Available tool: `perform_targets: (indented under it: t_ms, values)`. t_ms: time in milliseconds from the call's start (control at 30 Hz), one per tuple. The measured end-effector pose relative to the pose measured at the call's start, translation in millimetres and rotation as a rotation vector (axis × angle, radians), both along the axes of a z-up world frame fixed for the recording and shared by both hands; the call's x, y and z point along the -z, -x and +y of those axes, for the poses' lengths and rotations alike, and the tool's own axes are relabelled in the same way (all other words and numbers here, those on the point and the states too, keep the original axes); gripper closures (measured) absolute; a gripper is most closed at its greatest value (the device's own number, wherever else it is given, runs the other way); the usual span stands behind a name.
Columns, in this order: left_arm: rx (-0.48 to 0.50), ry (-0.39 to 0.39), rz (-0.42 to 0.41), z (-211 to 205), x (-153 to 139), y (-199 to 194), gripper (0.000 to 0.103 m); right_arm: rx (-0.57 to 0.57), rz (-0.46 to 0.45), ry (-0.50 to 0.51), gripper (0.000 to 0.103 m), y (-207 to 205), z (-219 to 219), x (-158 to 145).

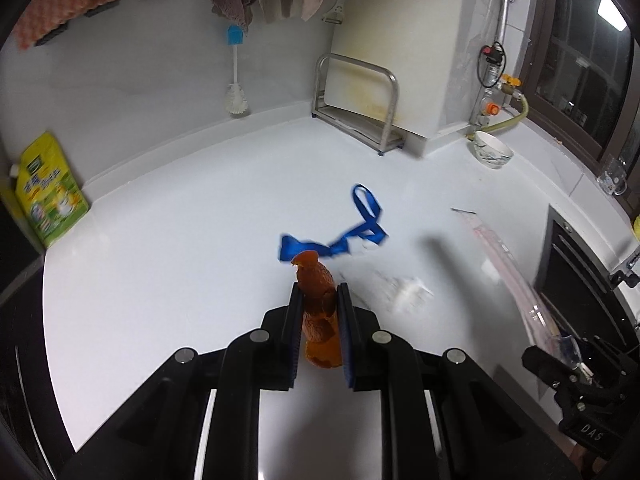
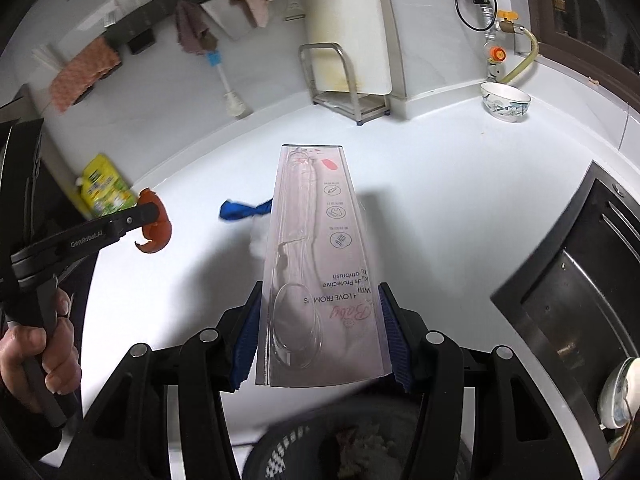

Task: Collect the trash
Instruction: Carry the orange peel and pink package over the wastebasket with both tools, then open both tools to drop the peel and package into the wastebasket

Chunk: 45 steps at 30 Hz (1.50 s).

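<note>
While clamped, orange peel fills the left hand-held gripper.

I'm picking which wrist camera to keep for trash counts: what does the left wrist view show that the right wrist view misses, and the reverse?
Left wrist only: crumpled white scrap on the counter, glass mug.
Right wrist only: dark basket below, the person's hand.
Both: orange peel in the left gripper, clear toothbrush package in the right gripper, blue ribbon, bowl.

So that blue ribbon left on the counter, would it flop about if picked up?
Probably: the blue ribbon lies in loose loops and twists on the counter, so it looks limp. It seems thin, likely light, and may dangle or slip from a pinch.
</note>
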<state>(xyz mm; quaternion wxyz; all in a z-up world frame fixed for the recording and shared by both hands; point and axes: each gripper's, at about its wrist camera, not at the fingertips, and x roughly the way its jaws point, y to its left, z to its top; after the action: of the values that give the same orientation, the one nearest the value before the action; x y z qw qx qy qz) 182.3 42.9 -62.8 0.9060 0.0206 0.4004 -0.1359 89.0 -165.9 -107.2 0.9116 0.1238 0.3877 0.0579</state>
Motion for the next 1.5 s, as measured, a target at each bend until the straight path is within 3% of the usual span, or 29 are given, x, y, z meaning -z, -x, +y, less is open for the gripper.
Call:
perform_targets:
  t_ms: [367,667,1133,1500]
  values:
    - [-0.056,0.025,0.017,-45,3,121,0.086,-0.122,0.008,0.007,0.05,101,-32,-2]
    - [-0.109,0.005,0.055,-72,25,194,0.086,-0.219,0.031,0.031,0.05,162,-48,24]
    - [-0.142,-0.016,0.182,-87,89,227,0.086,-0.297,0.176,0.051,0.05,186,-38,84]
    - [-0.134,-0.049,0.251,-96,129,229,0.086,-0.269,0.298,0.031,0.05,177,-35,132]
